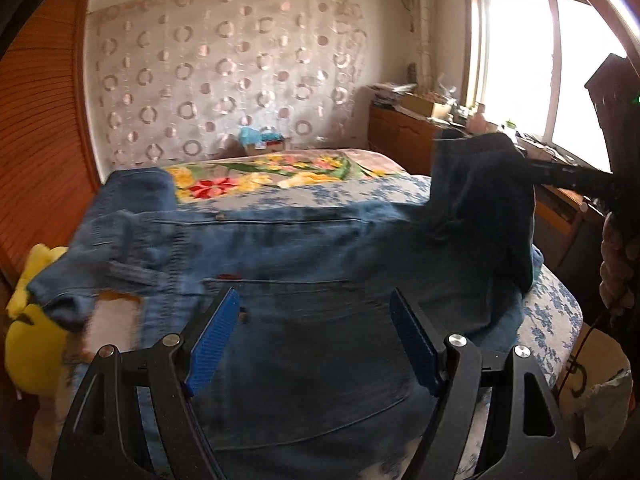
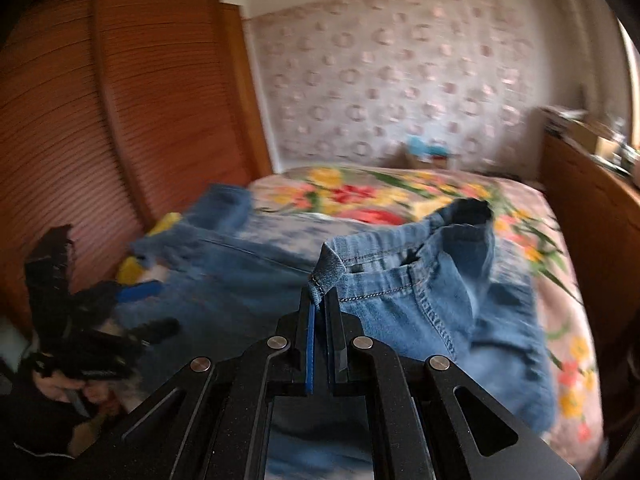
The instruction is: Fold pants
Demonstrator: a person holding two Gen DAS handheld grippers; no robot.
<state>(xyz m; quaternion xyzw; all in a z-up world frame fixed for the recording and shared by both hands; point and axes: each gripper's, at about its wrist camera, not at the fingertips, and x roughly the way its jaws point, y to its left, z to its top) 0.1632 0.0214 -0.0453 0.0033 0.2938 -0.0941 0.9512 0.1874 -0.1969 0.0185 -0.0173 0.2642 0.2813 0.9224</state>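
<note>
Blue jeans (image 1: 280, 248) lie spread across the bed, legs running to the left. My left gripper (image 1: 314, 312) is open and empty, its blue pads (image 1: 214, 340) just above the seat of the jeans. My right gripper (image 2: 319, 300) is shut on the waistband corner of the jeans (image 2: 400, 292) and lifts it off the bed. In the left wrist view the right gripper (image 1: 560, 178) shows at the right, holding the raised denim (image 1: 480, 192). In the right wrist view the left gripper (image 2: 136, 292) shows at the left, open.
The bed (image 1: 552, 312) has a blue-flowered sheet and a bright floral blanket (image 1: 260, 176) behind the jeans. A yellow cloth (image 1: 32, 320) lies at the left edge. A wooden slatted wardrobe (image 2: 120, 120) stands left, a wooden dresser (image 1: 400, 136) with clutter and a window right.
</note>
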